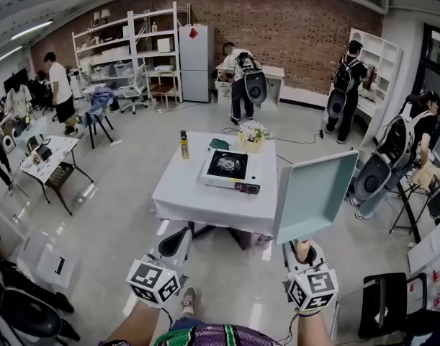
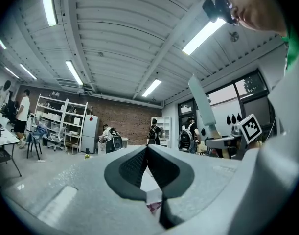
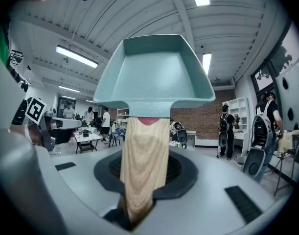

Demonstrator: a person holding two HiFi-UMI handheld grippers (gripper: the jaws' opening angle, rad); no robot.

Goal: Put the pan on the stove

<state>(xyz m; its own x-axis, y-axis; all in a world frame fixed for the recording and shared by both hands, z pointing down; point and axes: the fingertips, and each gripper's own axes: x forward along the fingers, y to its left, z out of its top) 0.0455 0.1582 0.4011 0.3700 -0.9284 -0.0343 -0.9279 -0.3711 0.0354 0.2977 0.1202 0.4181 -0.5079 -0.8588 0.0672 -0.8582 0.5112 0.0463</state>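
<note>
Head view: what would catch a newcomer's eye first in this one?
The pale teal square pan stands out at lower right, held upright in the air by the right gripper, whose jaws clamp its wooden handle. Ahead, in the middle of the room, a white-covered table carries a portable stove with nothing on its burner. The left gripper hangs shut and empty at lower left.

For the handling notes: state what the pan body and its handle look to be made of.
The pan body: pale teal, matte, finely speckled; probably coated metal, the core not visible. The handle: light tan with flowing grain lines, matte; wood or a wood-look finish.
</note>
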